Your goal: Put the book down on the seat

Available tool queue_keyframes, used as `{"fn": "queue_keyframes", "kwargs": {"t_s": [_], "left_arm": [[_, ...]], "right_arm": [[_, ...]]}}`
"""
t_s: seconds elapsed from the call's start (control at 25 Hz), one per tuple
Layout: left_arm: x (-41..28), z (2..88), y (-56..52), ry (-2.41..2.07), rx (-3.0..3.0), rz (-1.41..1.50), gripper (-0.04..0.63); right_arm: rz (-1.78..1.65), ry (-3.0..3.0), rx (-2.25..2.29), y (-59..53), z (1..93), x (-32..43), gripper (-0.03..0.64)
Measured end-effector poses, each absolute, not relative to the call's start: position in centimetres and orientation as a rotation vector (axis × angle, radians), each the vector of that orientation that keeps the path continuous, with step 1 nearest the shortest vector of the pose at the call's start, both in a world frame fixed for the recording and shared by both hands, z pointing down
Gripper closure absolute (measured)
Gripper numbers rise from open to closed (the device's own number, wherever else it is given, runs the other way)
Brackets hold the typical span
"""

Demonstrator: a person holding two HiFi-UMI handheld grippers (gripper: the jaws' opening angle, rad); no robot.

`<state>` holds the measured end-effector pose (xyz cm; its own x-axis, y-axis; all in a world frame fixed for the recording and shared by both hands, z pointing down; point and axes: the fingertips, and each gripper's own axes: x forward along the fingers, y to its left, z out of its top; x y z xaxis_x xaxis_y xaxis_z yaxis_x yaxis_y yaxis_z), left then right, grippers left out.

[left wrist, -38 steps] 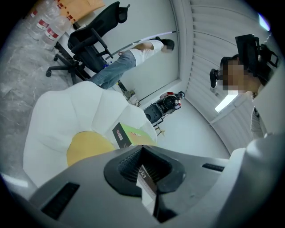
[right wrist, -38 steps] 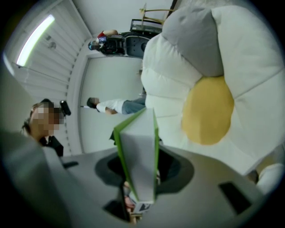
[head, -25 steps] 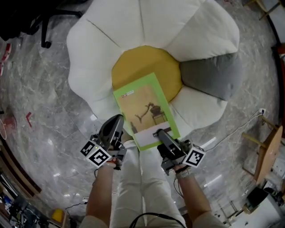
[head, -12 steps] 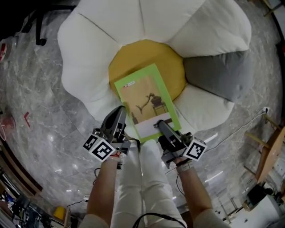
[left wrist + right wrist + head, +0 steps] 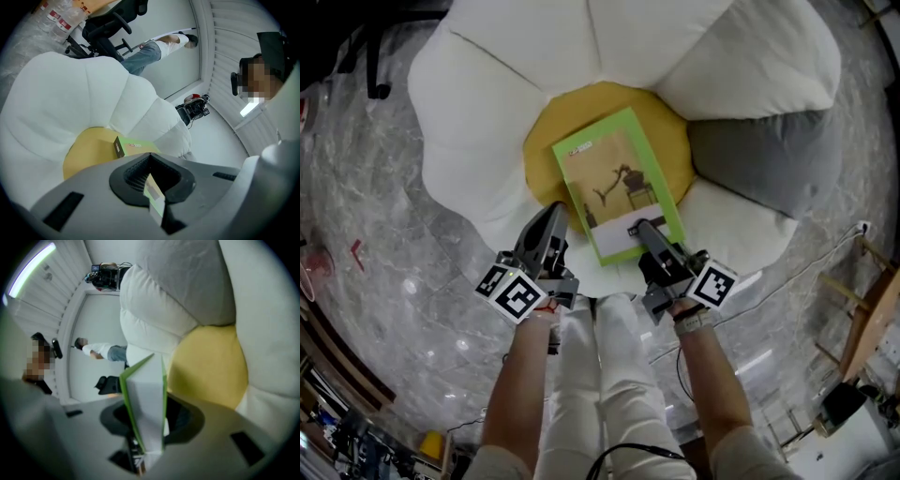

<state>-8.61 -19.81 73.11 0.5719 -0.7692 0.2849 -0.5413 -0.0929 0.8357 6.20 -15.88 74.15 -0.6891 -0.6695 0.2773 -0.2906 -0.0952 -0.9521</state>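
Observation:
A green-covered book (image 5: 619, 192) lies flat over the yellow centre (image 5: 544, 131) of a flower-shaped seat with white petals (image 5: 487, 112). Its near end reaches over the front petal. I cannot tell whether it touches the cushion. My right gripper (image 5: 637, 228) is shut on the book's near white edge; in the right gripper view the book (image 5: 145, 394) stands up out of the jaws. My left gripper (image 5: 553, 214) sits just left of the book with its jaw tips together. In the left gripper view the book's far corner (image 5: 123, 146) shows above the yellow cushion (image 5: 89, 150).
One grey petal (image 5: 759, 164) lies to the right of the centre. An office chair base (image 5: 377, 86) stands on the marble floor at the upper left. A white cable (image 5: 825, 262) and a wooden frame (image 5: 872, 309) are at the right. My legs (image 5: 600, 375) are below.
Both grippers have carried the book forward, from over the front petal to over the yellow centre. The right grip on it is unchanged.

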Motion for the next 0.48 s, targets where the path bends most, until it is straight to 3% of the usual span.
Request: {"fn": "queue_keyframes", "kwargs": {"t_s": [0.48], "left_arm": [[-7.0, 74.3, -21.4, -1.053, 1.754, -0.266, 0.571]], "right_arm": [[-1.884, 1.826, -1.071, -20.1, 77.4, 5.2, 0.465]]}}
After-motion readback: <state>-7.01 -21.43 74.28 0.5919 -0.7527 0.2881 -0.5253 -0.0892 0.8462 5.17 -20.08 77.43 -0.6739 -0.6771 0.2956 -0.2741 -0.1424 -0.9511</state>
